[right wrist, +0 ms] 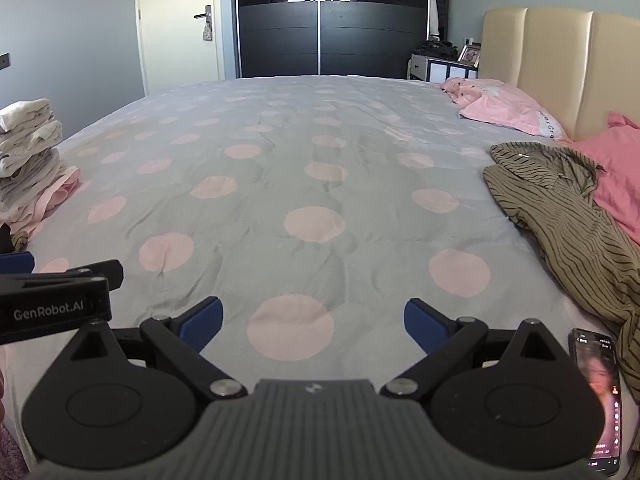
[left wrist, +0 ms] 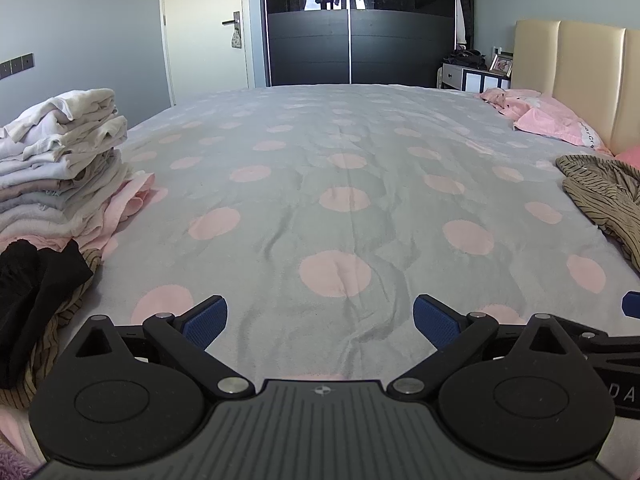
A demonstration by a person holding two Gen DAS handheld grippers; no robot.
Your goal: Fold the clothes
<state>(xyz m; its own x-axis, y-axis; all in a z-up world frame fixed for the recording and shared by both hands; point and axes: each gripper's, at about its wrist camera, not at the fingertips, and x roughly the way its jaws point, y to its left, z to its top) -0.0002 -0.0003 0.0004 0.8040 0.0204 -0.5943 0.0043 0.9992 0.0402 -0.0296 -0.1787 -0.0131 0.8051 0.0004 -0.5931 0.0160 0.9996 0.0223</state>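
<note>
Striped brown garment (right wrist: 568, 216) lies crumpled on the bed (right wrist: 320, 168) to my right, near the pillows; folded stack (left wrist: 60, 160) sits far left, leaving the middle free for spreading. Left gripper (left wrist: 320, 320) and right gripper (right wrist: 312, 320): jaws apart, holding nothing.

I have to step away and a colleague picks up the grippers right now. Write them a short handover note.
Left gripper: open, empty, low over the grey bedspread with pink dots.
Right gripper: open, empty, alongside it.
Done: tall stack of folded pale clothes at the left edge of the bed, with a black garment in front of it.
Left: the crumpled olive shirt with dark stripes on the right, unfolded, beside the pink pillows.
Mind the smartphone with its screen lit lying by the shirt.
</note>
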